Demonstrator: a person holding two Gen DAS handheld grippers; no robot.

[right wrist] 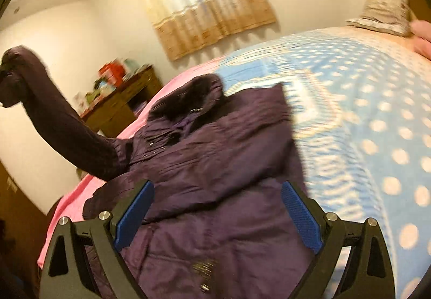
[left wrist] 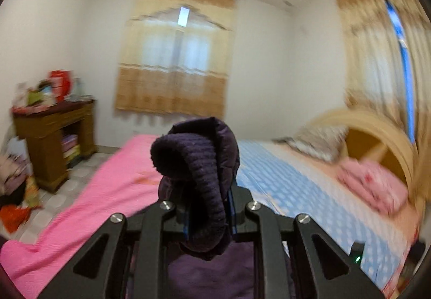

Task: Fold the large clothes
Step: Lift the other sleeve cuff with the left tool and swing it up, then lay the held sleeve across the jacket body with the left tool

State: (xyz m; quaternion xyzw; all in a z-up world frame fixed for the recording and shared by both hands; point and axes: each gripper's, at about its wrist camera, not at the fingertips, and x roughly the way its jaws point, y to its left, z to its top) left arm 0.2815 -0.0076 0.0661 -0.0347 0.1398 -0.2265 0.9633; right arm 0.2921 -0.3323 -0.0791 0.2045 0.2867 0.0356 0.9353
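Observation:
A dark purple padded jacket (right wrist: pixel 215 164) lies on the bed with its collar away from me. My left gripper (left wrist: pixel 208 207) is shut on the jacket's ribbed sleeve cuff (left wrist: pixel 199 164) and holds it up above the bed. In the right wrist view the lifted sleeve (right wrist: pixel 62 124) stretches up to the left, with the left gripper (right wrist: pixel 5 73) at its end. My right gripper (right wrist: pixel 216 191) is open, its blue pads (right wrist: pixel 134 215) spread over the jacket's body, holding nothing.
The bed has a blue dotted sheet (right wrist: pixel 377 124) and a pink blanket (left wrist: pixel 94 196). A pillow (left wrist: pixel 320 143) and a folded pink cloth (left wrist: pixel 374 188) lie by the headboard. A wooden cabinet (left wrist: pixel 54 143) with clutter stands left of the bed.

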